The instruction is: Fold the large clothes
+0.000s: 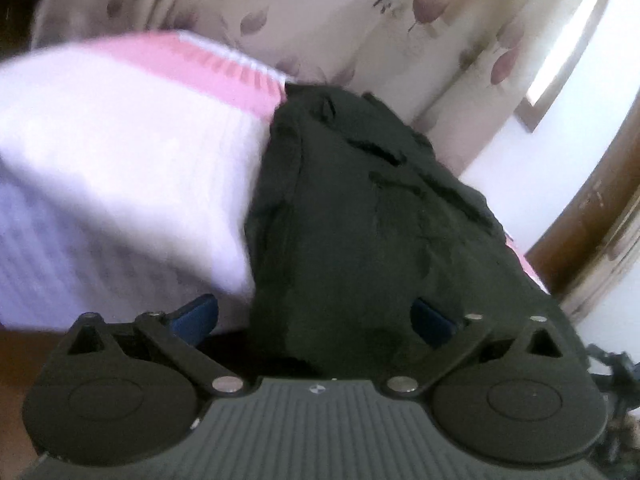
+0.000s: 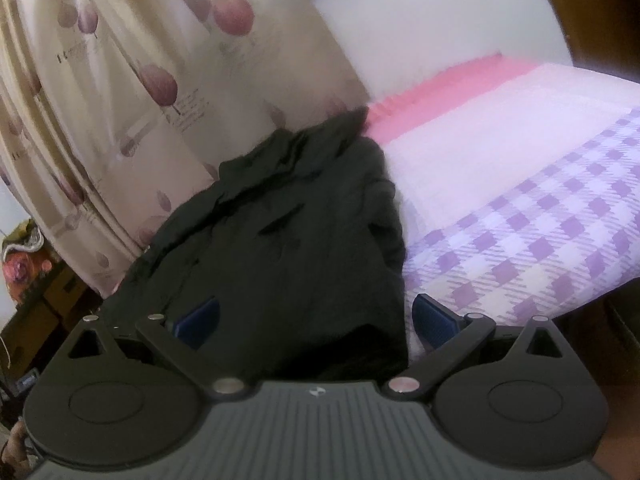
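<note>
The dark garment [image 1: 360,216] is our landmark: it lies crumpled along one side of the bed [image 2: 540,208], bunched into ridges and running from the near edge up toward the pink band [image 2: 440,84] at the far end, with its outer side close to the leaf-printed curtain [image 2: 120,100]. We cannot tell sleeves from body in this heap, nor which way round it lies.

Our left gripper [image 1: 316,320] hangs at the garment's near end with its blue pads [image 1: 198,318] spread wide; cloth sits between them but neither pad presses on it. Our right gripper [image 2: 316,320] is at the same near end — its fingers are spread too, one pad [image 2: 200,318] over the dark cloth, the other over the lilac check of the bedcover beside the garment.

What worries us from here:
- Pinching a ridge instead of a true edge, so several layers lift as a lump and the fold comes out crooked.
- The right pad beside the garment catching the bedcover along with the cloth.
- The hanging near edge dragging the garment off the bed — the fabric looks limp and heavy.
</note>
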### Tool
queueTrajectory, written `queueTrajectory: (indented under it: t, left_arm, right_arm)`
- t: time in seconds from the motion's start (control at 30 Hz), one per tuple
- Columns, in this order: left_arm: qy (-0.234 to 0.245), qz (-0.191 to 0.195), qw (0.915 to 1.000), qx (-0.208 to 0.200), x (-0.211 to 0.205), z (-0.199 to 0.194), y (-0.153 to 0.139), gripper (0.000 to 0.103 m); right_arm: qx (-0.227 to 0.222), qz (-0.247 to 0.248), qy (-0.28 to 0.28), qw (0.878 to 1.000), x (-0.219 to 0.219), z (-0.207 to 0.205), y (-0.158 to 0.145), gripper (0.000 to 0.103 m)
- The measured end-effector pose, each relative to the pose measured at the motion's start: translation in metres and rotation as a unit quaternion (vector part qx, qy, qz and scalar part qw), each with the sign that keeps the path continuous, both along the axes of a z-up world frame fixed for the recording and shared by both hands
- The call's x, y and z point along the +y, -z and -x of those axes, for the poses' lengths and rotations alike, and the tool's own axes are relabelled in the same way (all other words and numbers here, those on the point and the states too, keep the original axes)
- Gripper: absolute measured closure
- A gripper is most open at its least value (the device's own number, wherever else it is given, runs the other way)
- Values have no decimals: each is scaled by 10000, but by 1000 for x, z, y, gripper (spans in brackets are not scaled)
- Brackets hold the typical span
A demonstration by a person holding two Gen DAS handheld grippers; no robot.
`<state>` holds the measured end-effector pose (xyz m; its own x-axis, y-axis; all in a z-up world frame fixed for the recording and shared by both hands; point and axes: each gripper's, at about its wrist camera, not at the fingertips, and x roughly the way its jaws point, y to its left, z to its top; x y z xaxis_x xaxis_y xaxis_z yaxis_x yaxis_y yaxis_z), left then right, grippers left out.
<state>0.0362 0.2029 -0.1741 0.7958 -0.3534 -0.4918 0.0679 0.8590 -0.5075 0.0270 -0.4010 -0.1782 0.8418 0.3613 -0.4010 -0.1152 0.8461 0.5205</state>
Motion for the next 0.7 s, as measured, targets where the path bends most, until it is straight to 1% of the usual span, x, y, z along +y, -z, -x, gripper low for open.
queueTrajectory:
  t: [0.03, 0.07, 0.1, 0.13, 0.17, 0.2, 0.23, 0.27, 0.3, 0.37, 0.43, 0.5, 0.57, 0.63, 0.7]
  left_arm:
    - [-34, -44, 10000, 30, -3, 1, 1, 24]
    - [-55, -72, 10000, 28, -4, 1, 1, 46]
    - [-56, 14, 10000, 45, -4, 0, 0, 53]
    - [-122, 118, 9998, 86, -3, -1, 0, 54]
    - [-161, 189, 9996, 93, -3, -1, -1, 62]
    - [-172, 218, 9996, 96, -3, -1, -2, 68]
    - [-216, 204, 9995, 92, -3, 1, -5, 71]
    - [-244, 220, 9994, 91, -3, 2, -7, 76]
    - [-291, 248, 9992, 90, -1, 5, -10, 79]
    - [-399, 335, 9986, 69, 0, 9, -20, 82]
    - [-461, 379, 9982, -29, -2, 14, -31, 84]
    - [-458, 406, 9980, -170, -4, 20, -45, 87]
    - [-385, 439, 9977, -354, -8, 25, -60, 87]
    - [-266, 354, 9976, -524, -14, 28, -74, 87]
    - [-200, 183, 9979, -595, -20, 26, -79, 87]
  right_arm:
    - [20, 7, -20, 10000, 1, 0, 0, 0]
    - [23, 0, -47, 10000, 2, -1, 0, 0]
    - [20, 4, -71, 10000, 2, -1, -1, 0]
    - [31, 32, -81, 10000, 3, -1, -1, 0]
    - [56, 65, -89, 9999, 5, -1, 0, 1]
    - [83, 99, -112, 9999, 5, -2, 0, 7]
    - [156, 185, -142, 9996, 7, -4, 1, 31]
    - [238, 286, -130, 9992, 8, -5, 2, 60]
    - [306, 271, -144, 9991, 7, -7, 3, 66]
    - [310, -62, -197, 9993, 1, -6, 6, 77]
    - [247, -327, -227, 9989, -5, -3, 4, 82]
    - [130, -694, -241, 9972, -11, 2, -1, 84]
    - [29, -907, -233, 9956, -16, 6, -7, 85]
    - [-44, -1217, -215, 9923, -23, 9, -11, 85]
    - [-89, -1367, -198, 9904, -27, 10, -14, 86]
